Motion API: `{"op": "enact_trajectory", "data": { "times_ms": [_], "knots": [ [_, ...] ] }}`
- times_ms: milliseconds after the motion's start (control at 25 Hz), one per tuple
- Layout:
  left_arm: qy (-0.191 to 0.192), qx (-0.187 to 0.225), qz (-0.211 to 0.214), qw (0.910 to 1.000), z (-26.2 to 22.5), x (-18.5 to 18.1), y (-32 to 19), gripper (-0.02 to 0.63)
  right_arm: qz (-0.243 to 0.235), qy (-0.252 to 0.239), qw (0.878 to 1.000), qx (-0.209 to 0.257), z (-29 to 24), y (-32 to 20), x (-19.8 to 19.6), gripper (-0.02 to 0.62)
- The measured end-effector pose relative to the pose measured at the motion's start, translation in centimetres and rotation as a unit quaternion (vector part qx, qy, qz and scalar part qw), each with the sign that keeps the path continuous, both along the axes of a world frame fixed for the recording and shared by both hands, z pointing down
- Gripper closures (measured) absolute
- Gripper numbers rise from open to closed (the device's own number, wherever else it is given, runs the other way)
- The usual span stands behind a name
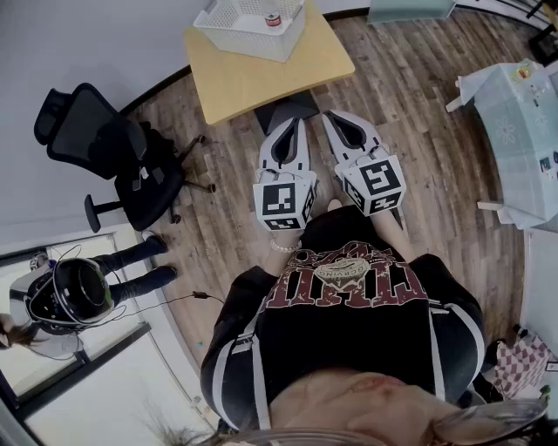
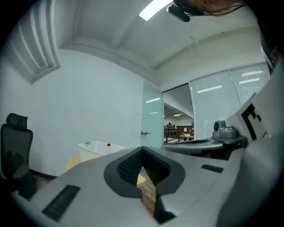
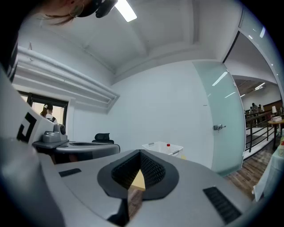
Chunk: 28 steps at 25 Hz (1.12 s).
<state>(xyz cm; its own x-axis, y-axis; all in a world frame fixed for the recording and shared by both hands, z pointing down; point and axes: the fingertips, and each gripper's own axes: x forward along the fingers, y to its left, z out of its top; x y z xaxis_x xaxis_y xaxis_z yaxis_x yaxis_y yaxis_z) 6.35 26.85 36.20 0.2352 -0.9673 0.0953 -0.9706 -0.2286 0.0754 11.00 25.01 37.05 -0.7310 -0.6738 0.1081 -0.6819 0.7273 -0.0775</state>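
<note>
Our sweater (image 1: 349,322) is filling the bottom of the head view, and we are holding both grippers out from it, side by side and low over the floor (image 1: 418,157). The left gripper (image 1: 294,122) and right gripper (image 1: 330,116) are each sitting pressed together at the tips, pinching nothing. We are pointing them at the table (image 1: 235,83), just short of its near edge, so each gripper view is looking across it to the basket (image 1: 248,30) at the far end, a red-capped bottle (image 1: 273,18) inside. A chair (image 1: 113,165) is standing well apart on our left.
</note>
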Motion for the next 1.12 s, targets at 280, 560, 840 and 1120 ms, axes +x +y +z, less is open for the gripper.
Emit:
{"op": "enact_trajectory", "data": {
  "times_ms": [280,560,840,1120],
  "knots": [
    [0.003,-0.006,-0.001,1.0,0.2,-0.3,-1.0,0.558,-0.003,-0.002,1.0,-0.004,0.1,-1.0,-0.5,0.578],
    [0.004,-0.008,-0.013,0.9999,0.5,0.2,-1.2,0.558,-0.009,-0.006,1.0,-0.006,0.3,-1.4,0.3,0.577],
    [0.002,-0.014,-0.025,0.9996,0.9,0.7,-1.0,0.558,-0.015,-0.01,1.0,-0.008,0.4,-1.4,1.2,0.578],
    [0.005,-0.013,-0.029,0.9995,1.1,0.5,-1.1,0.558,-0.018,-0.018,1.0,-0.007,0.3,-1.5,1.2,0.577]
  ]
}}
